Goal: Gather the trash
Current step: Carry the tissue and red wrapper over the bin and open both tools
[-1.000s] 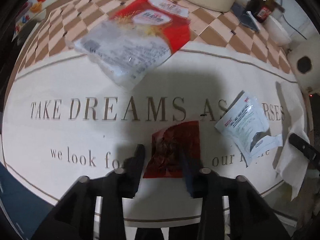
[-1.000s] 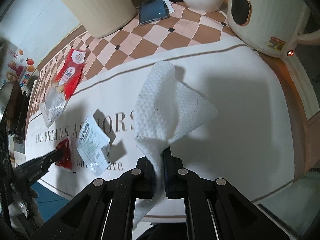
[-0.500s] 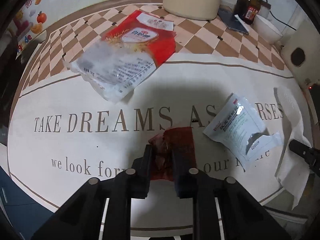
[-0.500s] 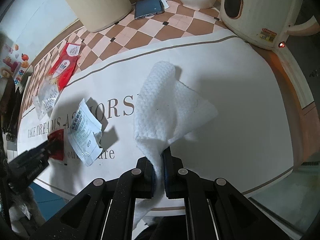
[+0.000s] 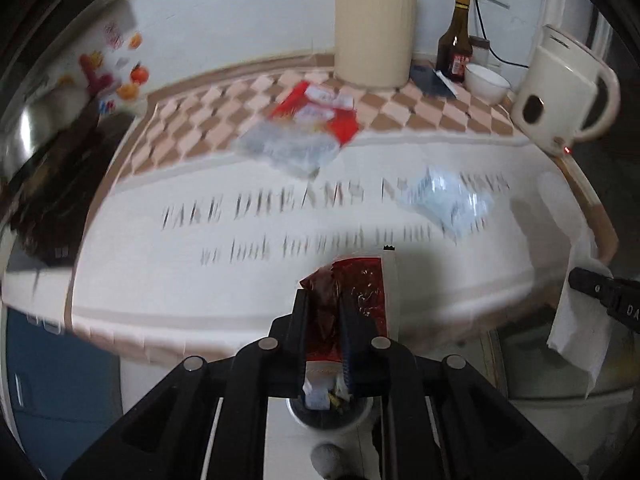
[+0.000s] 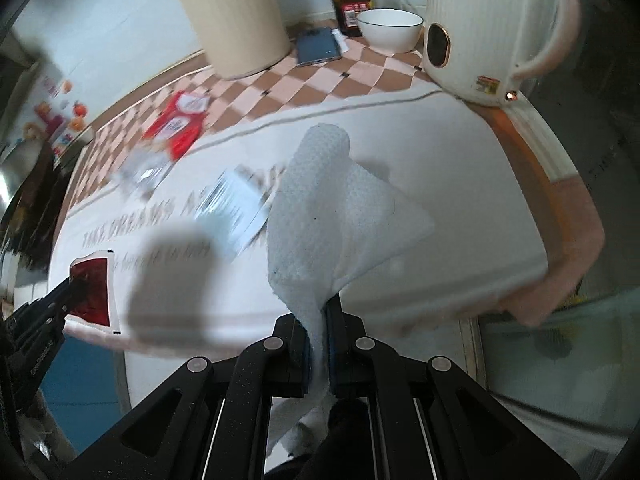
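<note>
My left gripper (image 5: 323,300) is shut on a dark red wrapper (image 5: 360,292) and holds it off the table, near the front edge; it shows in the right wrist view (image 6: 94,288) too. My right gripper (image 6: 318,312) is shut on a white paper towel (image 6: 332,204), also lifted; the towel hangs at the right of the left wrist view (image 5: 576,332). A red and clear snack bag (image 5: 308,128) and a white sachet (image 5: 448,204) lie on the lettered table mat (image 5: 240,272).
A cream utensil holder (image 5: 374,36), a brown bottle (image 5: 456,48), a white bowl (image 5: 486,84), a phone (image 6: 318,46) and a cream kettle (image 5: 560,92) stand at the back. A bin with scraps (image 5: 328,408) sits below the left gripper.
My left gripper has shut on the red wrapper and pulled it up and back off the mat. The right gripper has drawn back and up with the towel.
</note>
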A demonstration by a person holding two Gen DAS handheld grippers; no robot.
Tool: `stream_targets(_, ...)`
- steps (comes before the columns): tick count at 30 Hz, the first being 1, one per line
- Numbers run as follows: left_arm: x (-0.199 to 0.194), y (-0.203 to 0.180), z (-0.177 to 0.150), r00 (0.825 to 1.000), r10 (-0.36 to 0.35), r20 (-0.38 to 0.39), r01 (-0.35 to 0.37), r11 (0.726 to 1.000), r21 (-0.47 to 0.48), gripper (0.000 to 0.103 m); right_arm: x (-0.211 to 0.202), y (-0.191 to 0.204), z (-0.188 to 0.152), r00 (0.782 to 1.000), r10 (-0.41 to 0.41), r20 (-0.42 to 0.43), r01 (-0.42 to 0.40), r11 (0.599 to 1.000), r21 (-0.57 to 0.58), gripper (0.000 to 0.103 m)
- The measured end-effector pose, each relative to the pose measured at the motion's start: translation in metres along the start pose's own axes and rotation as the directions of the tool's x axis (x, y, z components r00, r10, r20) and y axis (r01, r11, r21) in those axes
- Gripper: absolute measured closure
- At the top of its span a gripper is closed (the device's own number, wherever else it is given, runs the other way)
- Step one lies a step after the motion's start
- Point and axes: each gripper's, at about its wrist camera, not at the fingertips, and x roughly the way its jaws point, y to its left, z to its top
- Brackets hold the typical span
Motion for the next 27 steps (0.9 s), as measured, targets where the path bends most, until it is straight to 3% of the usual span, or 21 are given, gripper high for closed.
stream_targets(5,0.016,0.027,-0.083,0.987,-0.092,-0.129,0.085,0.995,-0.057,0.092,-0.011,0.029,-0.084,0.997,0.057,-0.061,-0.057,0.998,-0.004,0.097)
stream_targets(10,0.093,0.052,-0.159,0.953,-0.117,-0.280,0.075,0.985,-0.156,0.092,0.056,0.050,-0.174,0.959,0.150,-0.241,-0.145,0.989,0.038,0.097)
stream_targets(14,0.194,0.072,-0.213,0.922,-0.128,-0.366,0.044,0.973,-0.228,0.092,0.157,0.059,-0.243,0.921,0.152,-0.359,-0.149,0.988,0.036,0.097)
stream_targets(20,0.367,0.088,-0.285,0.849,-0.244,-0.468,0.061,0.926,-0.373,0.092,0.342,0.060,-0.315,0.863,0.211,-0.458,-0.197,0.977,0.080,0.097)
stream_targets(25,0.439,0.092,-0.315,0.804,-0.282,-0.524,0.055,0.912,-0.405,0.090,0.463,0.065,-0.341,0.825,0.249,-0.508,-0.238,0.967,0.087,0.096)
stream_targets(27,0.447,0.095,-0.320,0.803,-0.259,-0.536,0.033,0.918,-0.395,0.085,0.497,0.069,-0.348,0.796,0.252,-0.550,-0.249,0.965,0.083,0.094)
